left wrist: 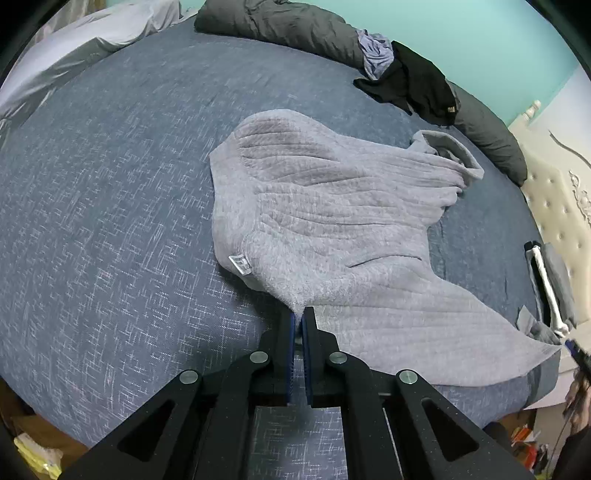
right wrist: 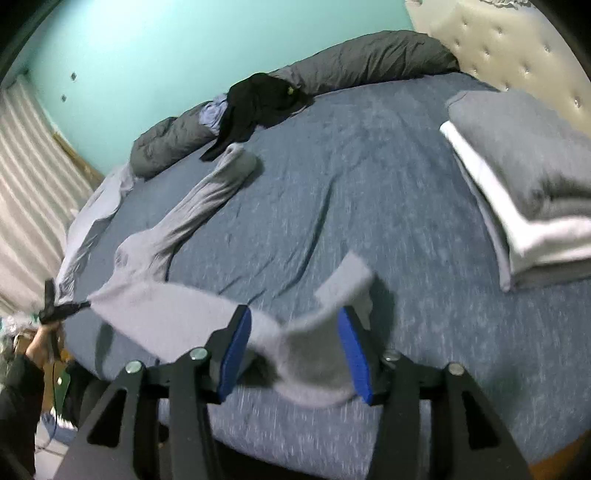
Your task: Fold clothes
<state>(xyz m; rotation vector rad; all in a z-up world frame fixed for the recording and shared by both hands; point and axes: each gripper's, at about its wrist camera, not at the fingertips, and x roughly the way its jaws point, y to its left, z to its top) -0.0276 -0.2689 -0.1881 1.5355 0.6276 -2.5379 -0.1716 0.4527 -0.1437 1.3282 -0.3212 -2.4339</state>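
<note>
Left wrist view: the left gripper (left wrist: 298,317) is clenched on the near edge of a grey sweatshirt (left wrist: 332,214), which lies spread on the blue bed (left wrist: 110,206). The garment runs away from the gripper toward the far right, where a sleeve cuff (left wrist: 448,155) lies bunched. A care label (left wrist: 240,265) shows at the left hem. A black garment (left wrist: 410,88) and a rolled dark grey duvet (left wrist: 280,26) sit at the far edge, well apart from the sweatshirt.

Right wrist view: the right gripper (right wrist: 295,350) stands released, its blue pads (right wrist: 236,354) apart, with a fold of the grey sweatshirt (right wrist: 306,354) lying loose between them and neither pad pressing on it. The picture is blurred here. From this gripper the cloth stretches left to the left gripper (right wrist: 79,306), which pinches its other corner; one sleeve (right wrist: 207,192) trails up the bed toward the black garment (right wrist: 255,99). A stack of folded clothes (right wrist: 524,192) rests at the right, near the headboard (right wrist: 480,48).

The garment's near edge runs between the two grippers, so the next fold likely depends on the right gripper taking a new hold beside it.
</note>
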